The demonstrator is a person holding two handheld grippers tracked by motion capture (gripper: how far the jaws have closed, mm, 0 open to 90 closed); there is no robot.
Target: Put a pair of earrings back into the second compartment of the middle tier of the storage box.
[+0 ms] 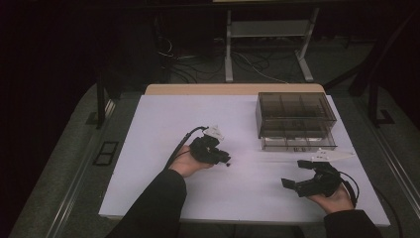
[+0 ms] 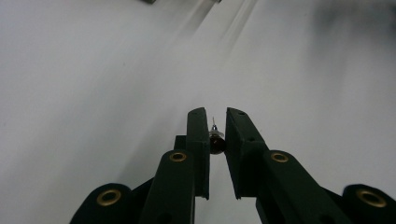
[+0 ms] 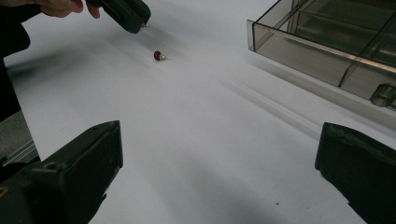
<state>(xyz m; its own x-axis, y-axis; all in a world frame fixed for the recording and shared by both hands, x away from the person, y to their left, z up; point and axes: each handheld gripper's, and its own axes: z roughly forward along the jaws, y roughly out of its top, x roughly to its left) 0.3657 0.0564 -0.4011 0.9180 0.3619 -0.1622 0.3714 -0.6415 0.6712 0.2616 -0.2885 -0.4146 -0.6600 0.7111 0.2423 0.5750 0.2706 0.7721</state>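
My left gripper [image 2: 216, 119] is shut on a small dark red bead [image 2: 215, 143] with a thin metal pin sticking out of it. In the high view that left gripper [image 1: 228, 159] hovers just above the middle of the white table top [image 1: 158, 148], pointing right. A second red bead with a metal end [image 3: 158, 56] lies on the table below the left gripper [image 3: 138, 19]. My right gripper [image 3: 219, 140] stands wide open with nothing between its jaws. It sits low near the front right, as the right gripper [image 1: 292, 186] in the high view.
A smoky clear box with several compartments [image 1: 295, 111] stands at the back right, its drawer [image 1: 297, 143] pulled toward me. The box's corner [image 3: 299, 39] is close ahead of the right gripper. Table edges and dark floor surround the board.
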